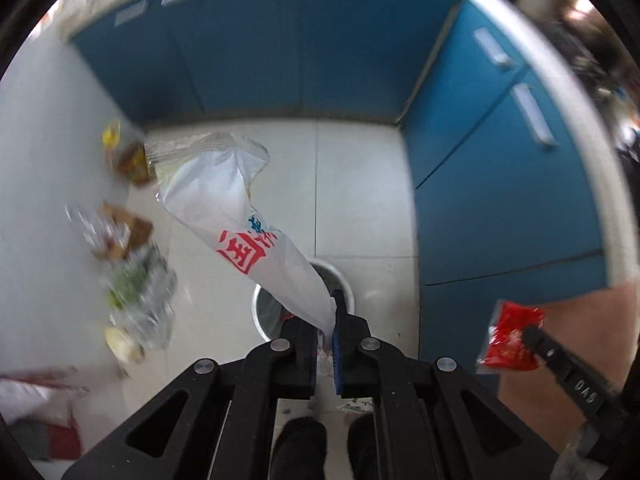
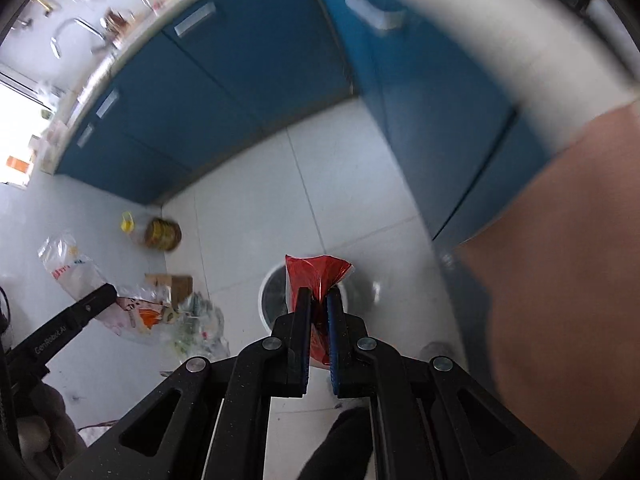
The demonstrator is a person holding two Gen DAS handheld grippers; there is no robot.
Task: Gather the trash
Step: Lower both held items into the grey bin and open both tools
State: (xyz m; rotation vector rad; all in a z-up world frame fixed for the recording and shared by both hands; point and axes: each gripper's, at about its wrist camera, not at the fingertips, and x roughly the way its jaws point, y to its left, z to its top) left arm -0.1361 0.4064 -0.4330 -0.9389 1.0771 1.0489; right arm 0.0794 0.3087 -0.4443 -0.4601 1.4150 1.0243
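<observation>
1. In the left wrist view, the left hand-held gripper (image 1: 326, 344) is seen closed on the narrow end of a white plastic bag (image 1: 236, 216), which is pinched between the two fingers.
2. The bag's long axis is laid from the fingers at 6 o'clock up toward 10 o'clock, where its wider open end is spread; red and blue print is shown on its lower half.
3. A round metal trash bin (image 1: 264, 312) is seen on the floor directly beyond the fingertips, partly covered by the bag.
4. Blurred litter (image 1: 136, 280) is spread along the floor at 8 to 9 o'clock, and a yellow-capped jar (image 1: 128, 156) is seen at 10 o'clock.
5. A red wrapper (image 1: 512, 336) is held at 4 o'clock by the right hand-held gripper (image 1: 532, 338), just beside the blue cabinets (image 1: 500, 200).
6. In the right wrist view, the right hand-held gripper (image 2: 319, 300) is clamped on the red wrapper (image 2: 316, 274), whose gathered neck is caught between the fingers.
7. The wrapper's long axis is pointed from the fingers toward 12 o'clock, with its wider end fanned out above the fingertips.
8. The trash bin (image 2: 272, 300) is seen straight ahead, behind and below the wrapper.
9. The left hand-held gripper (image 2: 108, 290) enters at 8 o'clock, and the white plastic bag (image 2: 72, 268) is seen at its tip, reaching up toward 10 o'clock.
10. The jar (image 2: 160, 234) is lying on the floor at 10 o'clock, near the cabinets (image 2: 224, 80).
</observation>
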